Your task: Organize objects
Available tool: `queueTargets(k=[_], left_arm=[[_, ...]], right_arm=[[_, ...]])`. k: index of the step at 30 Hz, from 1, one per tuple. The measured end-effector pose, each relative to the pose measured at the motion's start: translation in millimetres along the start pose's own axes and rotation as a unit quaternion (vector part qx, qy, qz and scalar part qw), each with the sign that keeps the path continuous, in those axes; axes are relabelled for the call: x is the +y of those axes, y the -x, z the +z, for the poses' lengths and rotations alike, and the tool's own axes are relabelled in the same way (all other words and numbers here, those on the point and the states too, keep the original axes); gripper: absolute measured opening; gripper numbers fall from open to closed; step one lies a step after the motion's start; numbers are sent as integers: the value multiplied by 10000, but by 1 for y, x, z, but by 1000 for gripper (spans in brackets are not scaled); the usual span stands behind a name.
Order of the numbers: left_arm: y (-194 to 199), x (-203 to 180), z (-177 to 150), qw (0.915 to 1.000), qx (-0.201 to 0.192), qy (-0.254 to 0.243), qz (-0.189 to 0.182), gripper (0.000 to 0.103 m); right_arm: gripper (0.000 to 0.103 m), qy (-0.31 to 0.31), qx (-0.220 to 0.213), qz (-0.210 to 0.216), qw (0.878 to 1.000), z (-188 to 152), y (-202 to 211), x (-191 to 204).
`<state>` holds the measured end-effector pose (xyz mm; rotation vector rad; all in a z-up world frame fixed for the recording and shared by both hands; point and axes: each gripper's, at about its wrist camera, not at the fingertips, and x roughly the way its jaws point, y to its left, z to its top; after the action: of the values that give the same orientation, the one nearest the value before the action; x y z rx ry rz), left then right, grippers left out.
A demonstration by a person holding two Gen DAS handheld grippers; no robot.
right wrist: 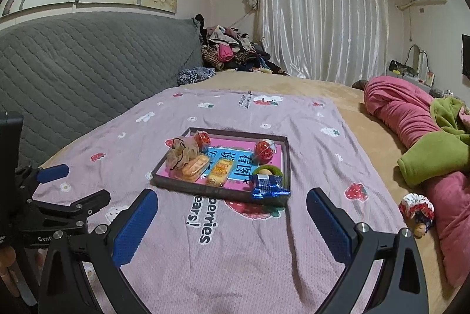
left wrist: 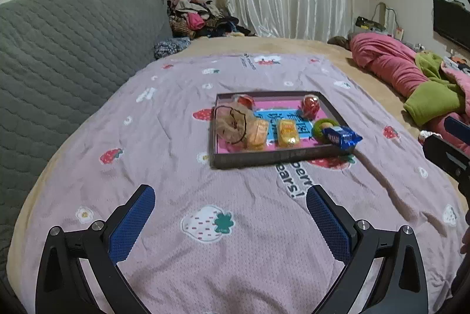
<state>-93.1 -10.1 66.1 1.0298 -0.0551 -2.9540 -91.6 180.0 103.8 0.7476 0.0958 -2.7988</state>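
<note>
Empty spread claw [left wrist: 230, 198]; tray [left wrist: 264, 160] seemingly beyond.

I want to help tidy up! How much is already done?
Mostly done: the tray holds a scrunchie, two red balls, two yellow snacks and a green ring. The blue packet hangs over the rim. Both grippers are open and empty. One scrunchie lies outside, near the blankets.

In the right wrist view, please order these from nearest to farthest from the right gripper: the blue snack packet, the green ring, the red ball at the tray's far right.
1. Blue snack packet, on the tray's near rim.
2. Green ring, just behind it.
3. Red ball, far right corner.
</note>
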Motion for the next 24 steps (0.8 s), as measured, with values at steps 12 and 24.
queueTargets(k=[12,24], left_arm=[[-5,3,-19,9998,157,56,59,103],[-20,1,-36,9995,276,120,-2,103]], right_arm=[[102,-91,161,50,9998,-14,-5,-3],[102,-258,469,59,9985,-49,-21,-11]])
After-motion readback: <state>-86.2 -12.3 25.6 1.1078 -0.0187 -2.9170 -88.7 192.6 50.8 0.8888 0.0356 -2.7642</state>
